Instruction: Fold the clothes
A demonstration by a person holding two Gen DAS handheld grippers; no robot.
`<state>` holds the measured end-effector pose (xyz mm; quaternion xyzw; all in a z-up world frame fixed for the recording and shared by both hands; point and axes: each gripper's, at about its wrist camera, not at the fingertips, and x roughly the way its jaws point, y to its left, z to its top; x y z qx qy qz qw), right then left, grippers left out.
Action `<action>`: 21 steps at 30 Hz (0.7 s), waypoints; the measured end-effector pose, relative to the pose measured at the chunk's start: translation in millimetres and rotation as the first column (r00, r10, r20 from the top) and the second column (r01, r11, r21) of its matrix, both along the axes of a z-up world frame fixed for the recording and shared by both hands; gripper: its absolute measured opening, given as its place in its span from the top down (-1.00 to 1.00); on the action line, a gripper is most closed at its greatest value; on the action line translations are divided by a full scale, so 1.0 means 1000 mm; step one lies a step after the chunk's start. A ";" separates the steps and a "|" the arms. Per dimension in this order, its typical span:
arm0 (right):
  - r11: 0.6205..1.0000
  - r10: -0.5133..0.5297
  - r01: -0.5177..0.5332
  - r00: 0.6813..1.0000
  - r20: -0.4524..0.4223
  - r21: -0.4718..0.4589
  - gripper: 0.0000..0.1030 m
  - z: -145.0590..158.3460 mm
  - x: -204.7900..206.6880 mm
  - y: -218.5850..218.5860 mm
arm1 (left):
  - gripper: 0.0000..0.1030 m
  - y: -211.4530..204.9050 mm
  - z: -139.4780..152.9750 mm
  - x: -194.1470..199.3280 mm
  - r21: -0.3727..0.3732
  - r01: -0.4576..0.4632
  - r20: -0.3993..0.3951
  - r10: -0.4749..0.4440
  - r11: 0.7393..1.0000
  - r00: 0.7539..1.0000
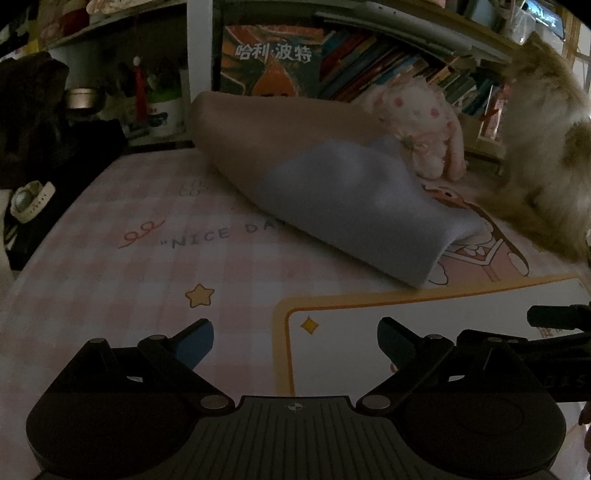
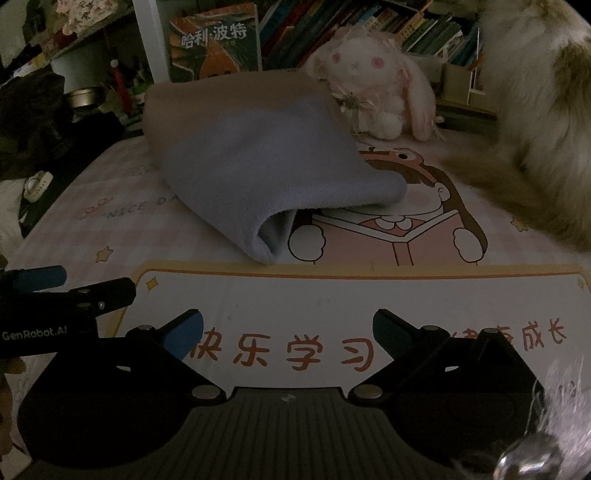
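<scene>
Folded blue-and-tan garment [image 1: 343, 199] well ahead of both grippers' spread, empty fingers [image 1: 199, 341], untouched.

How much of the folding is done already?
The cloth on the mat already looks folded over: its blue part is doubled, with a rounded fold at the near end. Nothing is in hand now; the left gripper and right gripper are both open and empty. Tidying may remain; no other clothes show.

Dim light is falling on a bookshelf [image 2: 369, 29] standing at twelve o'clock behind the pink checked mat [image 1: 110, 295].
</scene>
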<state>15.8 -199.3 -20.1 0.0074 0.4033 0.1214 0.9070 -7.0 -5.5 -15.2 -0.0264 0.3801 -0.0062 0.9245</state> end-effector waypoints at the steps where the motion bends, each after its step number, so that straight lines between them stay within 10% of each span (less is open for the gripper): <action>1: 1.000 -0.001 0.001 1.000 -0.001 0.000 -0.93 0.000 0.000 0.000 | -0.89 0.000 0.000 0.000 0.000 -0.001 -0.001 0.001 1.000 1.000; 21: 1.000 -0.008 0.008 1.000 -0.020 -0.005 -0.93 0.000 0.002 -0.001 | -0.89 0.000 -0.002 0.001 0.002 -0.001 -0.013 0.001 1.000 1.000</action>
